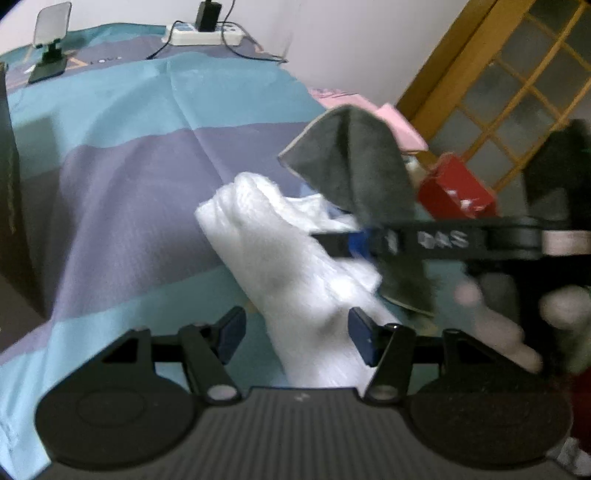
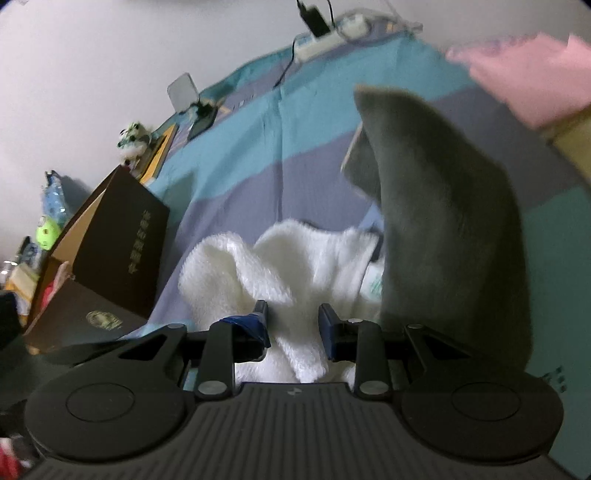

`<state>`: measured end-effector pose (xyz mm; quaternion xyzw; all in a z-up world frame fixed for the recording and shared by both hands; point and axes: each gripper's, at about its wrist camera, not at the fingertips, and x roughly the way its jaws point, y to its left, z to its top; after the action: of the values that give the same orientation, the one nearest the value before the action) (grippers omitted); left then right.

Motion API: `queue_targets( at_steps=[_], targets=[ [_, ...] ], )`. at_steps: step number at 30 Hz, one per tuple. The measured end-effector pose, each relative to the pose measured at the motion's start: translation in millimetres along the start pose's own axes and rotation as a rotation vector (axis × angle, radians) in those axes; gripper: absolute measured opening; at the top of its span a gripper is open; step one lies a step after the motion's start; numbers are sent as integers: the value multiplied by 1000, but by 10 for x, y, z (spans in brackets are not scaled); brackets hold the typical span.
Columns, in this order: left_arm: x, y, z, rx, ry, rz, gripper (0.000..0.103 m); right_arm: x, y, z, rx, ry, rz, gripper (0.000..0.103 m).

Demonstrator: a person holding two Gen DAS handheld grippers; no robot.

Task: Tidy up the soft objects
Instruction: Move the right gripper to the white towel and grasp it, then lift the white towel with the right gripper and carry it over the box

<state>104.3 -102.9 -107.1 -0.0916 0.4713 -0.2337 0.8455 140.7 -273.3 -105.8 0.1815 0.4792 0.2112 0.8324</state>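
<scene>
White towel, left wrist view [image 1: 280, 251]: crumpled on the striped cover [image 1: 129, 166]. It runs from the middle of the frame down to 6 o'clock and passes between the fingers of the left tool.
Left tool [image 1: 297, 336]: jaws apart. The pad at 5 o'clock lies against the towel; a strip of cover shows between the towel and the other pad.
Right tool [image 1: 354, 240]: comes in side-on from 3 o'clock, tip at the towel's far edge. A blurred hand [image 1: 498, 321] is behind it at 4 o'clock.
Grey cloth [image 1: 354, 162]: stands above the right tool toward 1 o'clock and hangs below it too. I cannot tell whether it is pinched or only draped.
Background: power strip [image 1: 203, 33] at 12 o'clock, phone stand [image 1: 50, 44] at 10 o'clock, pink fabric [image 1: 399, 122] and red box [image 1: 454, 188] at 2 to 3 o'clock.

White towel, right wrist view [image 2: 258, 266]: heaped at the centre. Its pile fills the gap between the fingers, and a fold hangs toward 6 o'clock.
Right tool, own view [image 2: 294, 328]: pads a narrow gap apart with towel between them. Whether they press on it cannot be told.
Grey cloth, right wrist view [image 2: 443, 221]: rises from outside the 3 o'clock finger up to 1 o'clock.
Surroundings: striped cover [image 2: 295, 147] behind, brown box [image 2: 118, 236] at 9 o'clock, power strip [image 2: 321, 40] at 12 o'clock, pink fabric [image 2: 524, 74] at 2 o'clock.
</scene>
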Motion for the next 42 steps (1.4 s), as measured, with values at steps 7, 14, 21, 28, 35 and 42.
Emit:
queue_targets(
  at_steps=[7,14,21,28,35,42],
  targets=[
    [164,-132,16,33,-44,58,49,33,-128,28,88,67,88,14],
    [-139,-155,-86,49,-71,74,35,39,-1,-41,112,165,230,15],
    [-623,23,-412,15,-31,114,34,207,421,-284,42,309,341,15],
    [-1108,206,-735,-76,-57,218,32,481,949,-394,4,445,469,14],
    [-1834,225,-779,-107,-182,327,32,464,1590,-281,-44,466,661,14],
    [-2606,310,-449,-9,-382,408,32,307,2265,181,-94,306,840,14]
  ],
)
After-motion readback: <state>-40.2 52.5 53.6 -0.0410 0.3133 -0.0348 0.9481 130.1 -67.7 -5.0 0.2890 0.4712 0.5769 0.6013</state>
